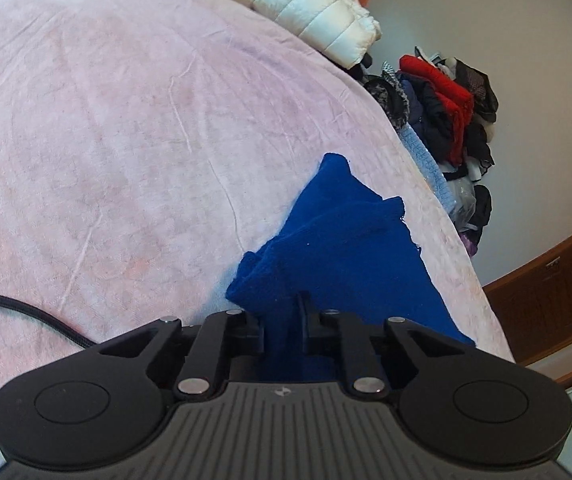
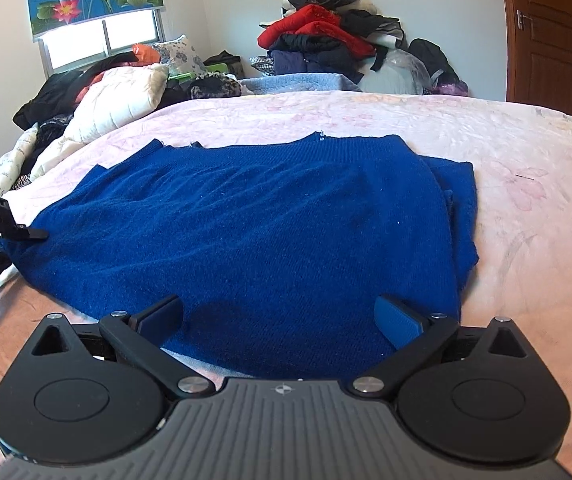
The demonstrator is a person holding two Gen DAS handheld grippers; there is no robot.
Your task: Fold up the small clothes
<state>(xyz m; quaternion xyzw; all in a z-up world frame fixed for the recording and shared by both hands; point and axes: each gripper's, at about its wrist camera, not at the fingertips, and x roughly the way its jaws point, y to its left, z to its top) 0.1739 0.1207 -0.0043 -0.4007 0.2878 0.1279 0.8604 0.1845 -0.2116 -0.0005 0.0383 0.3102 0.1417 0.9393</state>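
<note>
Left tool: clenched on a bunched edge of the blue sweater; fabric fills the narrow gap between its jaws.
Left tool, seen from the right wrist: at the left edge of the sweater, fingertip touching the knit.
Right tool: released, jaws spread wide, low over the near hem of the blue sweater; grasps nothing.
Blue sweater: spread flat on the bed, right side folded inward, forming a doubled layer.
Bed: covered by a pale pink sheet, wrinkled.
Black cable: lies on the sheet left of the left tool.
White padded jacket: at the far left of the bed.
Clothes pile: against the wall beyond the bed.
Wooden door: far right.
</note>
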